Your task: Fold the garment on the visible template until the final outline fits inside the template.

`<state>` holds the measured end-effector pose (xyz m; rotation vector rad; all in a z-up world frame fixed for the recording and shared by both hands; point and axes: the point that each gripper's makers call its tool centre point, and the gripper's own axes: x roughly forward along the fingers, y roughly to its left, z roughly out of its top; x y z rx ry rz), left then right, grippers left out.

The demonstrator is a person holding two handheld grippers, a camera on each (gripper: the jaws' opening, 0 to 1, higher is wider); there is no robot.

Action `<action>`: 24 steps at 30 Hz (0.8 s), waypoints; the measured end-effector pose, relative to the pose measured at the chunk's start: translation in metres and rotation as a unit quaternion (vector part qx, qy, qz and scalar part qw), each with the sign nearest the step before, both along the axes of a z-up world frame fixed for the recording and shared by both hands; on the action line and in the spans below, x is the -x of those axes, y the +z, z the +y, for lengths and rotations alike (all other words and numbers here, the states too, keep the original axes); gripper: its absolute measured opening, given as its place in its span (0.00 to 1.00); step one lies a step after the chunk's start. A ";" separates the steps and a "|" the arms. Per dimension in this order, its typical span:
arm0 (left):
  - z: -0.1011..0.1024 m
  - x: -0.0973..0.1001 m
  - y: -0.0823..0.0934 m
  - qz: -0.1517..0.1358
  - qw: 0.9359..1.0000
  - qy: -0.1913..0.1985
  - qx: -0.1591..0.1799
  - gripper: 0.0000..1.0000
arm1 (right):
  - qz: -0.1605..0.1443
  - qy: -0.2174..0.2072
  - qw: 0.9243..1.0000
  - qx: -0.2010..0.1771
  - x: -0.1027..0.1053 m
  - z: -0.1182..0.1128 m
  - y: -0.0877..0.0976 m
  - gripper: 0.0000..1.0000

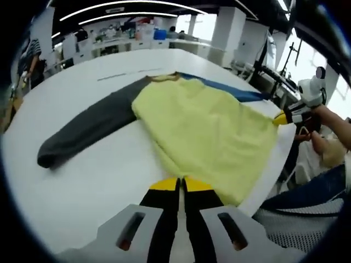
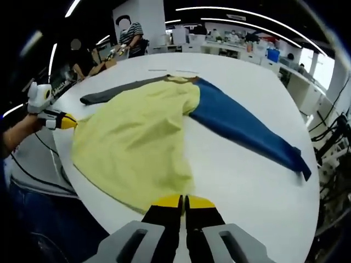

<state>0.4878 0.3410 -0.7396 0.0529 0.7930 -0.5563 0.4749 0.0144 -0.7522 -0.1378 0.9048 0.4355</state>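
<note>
- One garment is lying on one round white table (image 1: 82, 186): a long-sleeved top with a pale yellow fabric body (image 1: 211, 131), one dark grey sleeve (image 1: 90, 131) and one blue sleeve (image 2: 241, 126).
- Two hand-held grippers with black jaws and yellow tips are working here, the left gripper (image 1: 181, 183) and the right gripper (image 2: 184, 201); each is also showing in the other's view, the right gripper at the right of the left gripper view and the left gripper at the left of the right gripper view.
- The yellow body is lying spread flat and lightly wrinkled, its hem running along the near edge of the table and its neckline pointing toward the far edge.
- The grey sleeve is stretching out straight toward one side edge of the table, and the blue sleeve is reaching toward the opposite side edge; both are lying flat on the surface.
- The left gripper's jaws are pressed together with the yellow tips touching at the hem at one near corner of the garment; whether fabric is pinched between them I cannot tell.
- The right gripper's jaws are likewise closed tip to tip at the hem's other corner, by the table's near edge; a grip on the cloth cannot be confirmed.
- People are standing beyond the far edge of the table.
</note>
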 end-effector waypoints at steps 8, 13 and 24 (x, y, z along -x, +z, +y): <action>0.007 0.012 0.012 0.012 0.999 0.024 0.024 0.00 | -0.009 -0.005 1.000 -0.001 0.003 0.003 0.013 0.00; 0.009 0.016 0.014 0.018 0.999 0.031 0.031 0.00 | -0.022 -0.017 1.000 -0.006 0.003 0.003 0.025 0.00; 0.019 0.022 -0.007 0.050 0.997 0.051 0.023 0.00 | 0.011 -0.032 0.999 -0.012 0.023 0.009 0.009 0.00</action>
